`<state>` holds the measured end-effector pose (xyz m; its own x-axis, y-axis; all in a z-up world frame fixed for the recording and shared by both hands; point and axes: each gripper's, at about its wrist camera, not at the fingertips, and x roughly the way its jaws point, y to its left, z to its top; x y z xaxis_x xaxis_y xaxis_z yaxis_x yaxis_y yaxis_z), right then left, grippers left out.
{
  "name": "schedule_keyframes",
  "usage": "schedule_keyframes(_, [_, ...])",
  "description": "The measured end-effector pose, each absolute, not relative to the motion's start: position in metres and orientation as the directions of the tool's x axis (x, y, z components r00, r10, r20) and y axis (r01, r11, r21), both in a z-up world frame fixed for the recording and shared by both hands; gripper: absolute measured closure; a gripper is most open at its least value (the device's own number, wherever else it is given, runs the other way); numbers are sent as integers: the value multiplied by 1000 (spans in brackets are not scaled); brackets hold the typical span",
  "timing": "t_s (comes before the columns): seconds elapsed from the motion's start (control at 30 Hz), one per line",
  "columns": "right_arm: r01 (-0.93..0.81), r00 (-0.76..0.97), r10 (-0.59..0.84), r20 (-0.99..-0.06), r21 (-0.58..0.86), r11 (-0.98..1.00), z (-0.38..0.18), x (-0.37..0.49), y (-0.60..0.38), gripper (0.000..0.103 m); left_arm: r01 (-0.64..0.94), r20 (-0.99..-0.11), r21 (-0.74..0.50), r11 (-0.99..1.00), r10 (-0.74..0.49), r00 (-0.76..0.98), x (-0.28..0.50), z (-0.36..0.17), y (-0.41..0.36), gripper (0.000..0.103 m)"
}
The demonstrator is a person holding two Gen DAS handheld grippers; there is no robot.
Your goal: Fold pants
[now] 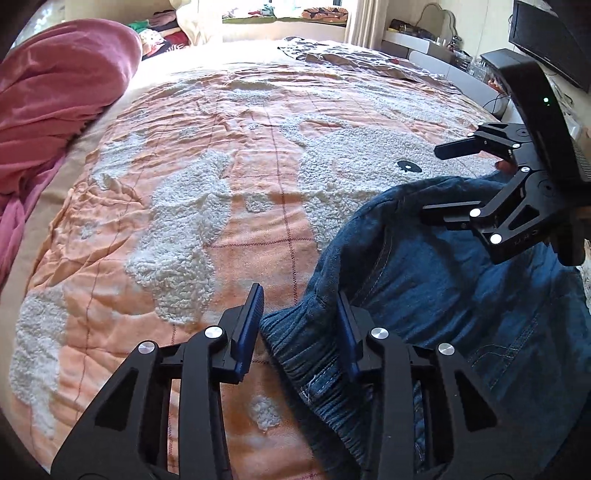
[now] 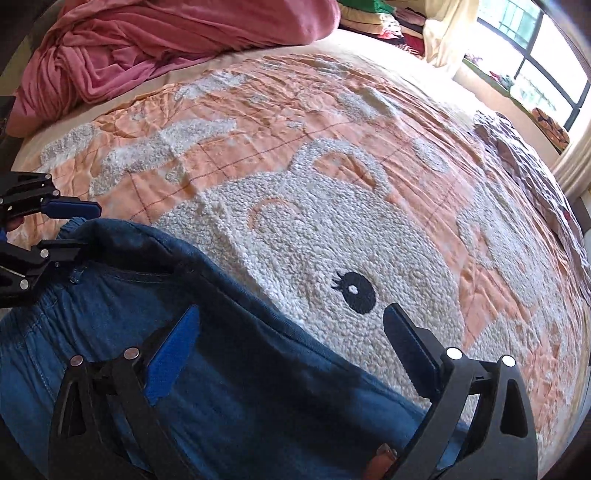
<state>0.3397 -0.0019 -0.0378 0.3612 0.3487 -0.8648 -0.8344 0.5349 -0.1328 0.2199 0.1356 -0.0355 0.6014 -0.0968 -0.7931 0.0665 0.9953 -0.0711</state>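
Observation:
Blue denim pants (image 1: pixel 424 288) lie bunched on the near right of an orange quilt with white fleece rabbits (image 1: pixel 229 221). My left gripper (image 1: pixel 299 295) has its jaws narrowed on the elastic waistband (image 1: pixel 299 343), both pads against the gathered denim. In the right wrist view this left gripper (image 2: pixel 86 229) stands at the left edge, pinching the top rim of the pants (image 2: pixel 221 369). My right gripper (image 2: pixel 291 314) is open wide: one finger over the denim, the other over the white fleece (image 2: pixel 295 240), straddling the pants' edge. From the left wrist view the right gripper (image 1: pixel 443 181) hovers at the pants' far end.
A crumpled pink blanket (image 1: pixel 55 92) is heaped along the bed's far left side. A patterned brown cover (image 1: pixel 351 55) lies at the far end. A window sill with clothes (image 1: pixel 284 11) and a desk with a monitor (image 1: pixel 546 40) stand beyond the bed.

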Motion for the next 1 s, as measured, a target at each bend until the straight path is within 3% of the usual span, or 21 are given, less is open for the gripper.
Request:
schedule_keyframes(0.03, [-852,338,353,-872,-124,508,-40,340,3,41,72,-791,-75,995,-104,603,219,-34,136,74])
schedule_keyframes(0.13, [-888,248,368,-896,-58,457,-46,338,10,76,90,-781,-85,992,-122,613,218,-31,135,74])
schedule_keyframes(0.17, [-898,245,384,-890,-59,435,-45,333,11,81,93,-780,-86,992,-125,613,218,-31,135,74])
schedule_keyframes(0.2, [-905,227,405,-886,-38,424,-43,329,10,94,94,-780,-89,992,-128,612,219,-31,136,74])
schedule_keyframes(0.57, [-865,341,553,-760,-23,501,23,280,-48,96,175,-685,-141,974,-224,693,195,9,138,74])
schedule_keyframes(0.8, [-866,401,604,-689,-70,495,62,188,-96,96,329,-605,17,944,-252,755,125,54,98,74])
schedule_keyframes(1.0, [-877,358,599,-716,-37,479,27,108,-116,95,477,-636,163,864,-278,720,51,37,68,74])
